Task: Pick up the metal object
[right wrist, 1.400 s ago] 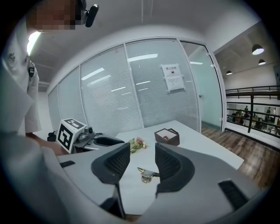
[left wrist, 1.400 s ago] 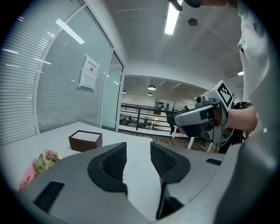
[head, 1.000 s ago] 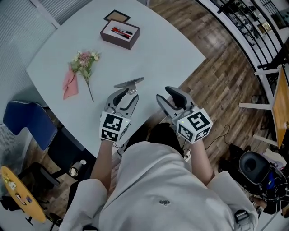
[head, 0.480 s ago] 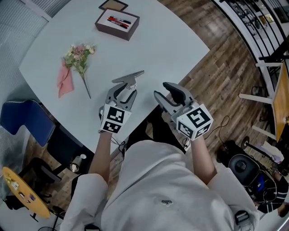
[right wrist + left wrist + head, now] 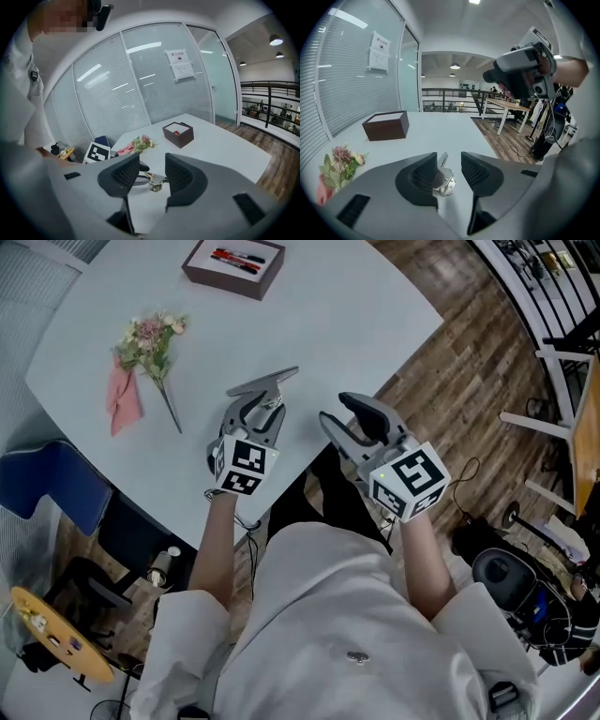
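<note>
The metal object, a flat silvery bracket with a small folded end, lies on the white table near its front edge. My left gripper is open with its jaws on either side of the bracket's near end. In the left gripper view the metal object rests against the left jaw, with a gap to the right one. My right gripper is open and holds nothing; it hovers at the table's edge, to the right. From the right gripper the metal object shows beyond the jaws.
A dark brown box with pens stands at the far side. A small bunch of flowers and a pink cloth lie to the left. A blue chair stands off the table's left edge. Wooden floor lies to the right.
The head view has shifted, so the box and flowers sit higher in the picture. Both grippers keep the same stance, and the left one stays around the metal object.
</note>
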`<state>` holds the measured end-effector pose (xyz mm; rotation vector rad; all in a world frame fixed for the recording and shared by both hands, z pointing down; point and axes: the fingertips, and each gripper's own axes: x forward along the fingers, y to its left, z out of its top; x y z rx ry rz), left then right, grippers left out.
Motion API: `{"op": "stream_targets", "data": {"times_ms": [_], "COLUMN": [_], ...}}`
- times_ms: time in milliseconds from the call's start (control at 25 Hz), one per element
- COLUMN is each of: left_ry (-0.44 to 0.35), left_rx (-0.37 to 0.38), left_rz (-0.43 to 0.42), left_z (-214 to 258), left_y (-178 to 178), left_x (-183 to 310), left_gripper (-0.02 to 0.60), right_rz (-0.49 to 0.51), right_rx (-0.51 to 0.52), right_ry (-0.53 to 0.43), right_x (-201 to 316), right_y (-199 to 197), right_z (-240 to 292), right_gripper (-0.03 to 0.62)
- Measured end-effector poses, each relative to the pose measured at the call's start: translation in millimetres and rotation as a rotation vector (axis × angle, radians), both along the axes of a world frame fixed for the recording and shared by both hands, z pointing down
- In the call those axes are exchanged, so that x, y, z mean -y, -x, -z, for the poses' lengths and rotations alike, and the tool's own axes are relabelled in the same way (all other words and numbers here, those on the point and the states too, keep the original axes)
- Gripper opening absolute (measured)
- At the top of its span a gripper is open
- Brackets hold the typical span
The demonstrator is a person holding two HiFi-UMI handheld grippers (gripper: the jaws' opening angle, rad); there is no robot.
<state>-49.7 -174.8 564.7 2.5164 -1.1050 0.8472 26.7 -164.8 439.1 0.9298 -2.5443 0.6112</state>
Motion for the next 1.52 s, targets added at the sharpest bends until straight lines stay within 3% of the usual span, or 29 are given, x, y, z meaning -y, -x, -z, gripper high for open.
{"op": "stream_targets", "data": {"times_ms": [720, 1240, 1520], "left_ry": [0.013, -0.020, -0.040], "left_rx": [0.123, 0.273, 0.298], "left_rz": [-0.045, -0.140, -0.153], "left_z": [-49, -73, -75], "left_y": [0, 1, 1], "left_x": [-3, 1, 3], "left_gripper": [0.161, 0.160, 0.126], "right_rz": [-0.006, -0.042, -0.049], "right_rx": [-0.022, -0.021, -0.023], "right_ry": [0.060, 0.079, 0.082], "right_x": [-7, -8, -8], "right_y": [-6, -16, -20], "right_z": [-31, -39, -42], "right_gripper": [0.173, 0.173, 0.172]}}
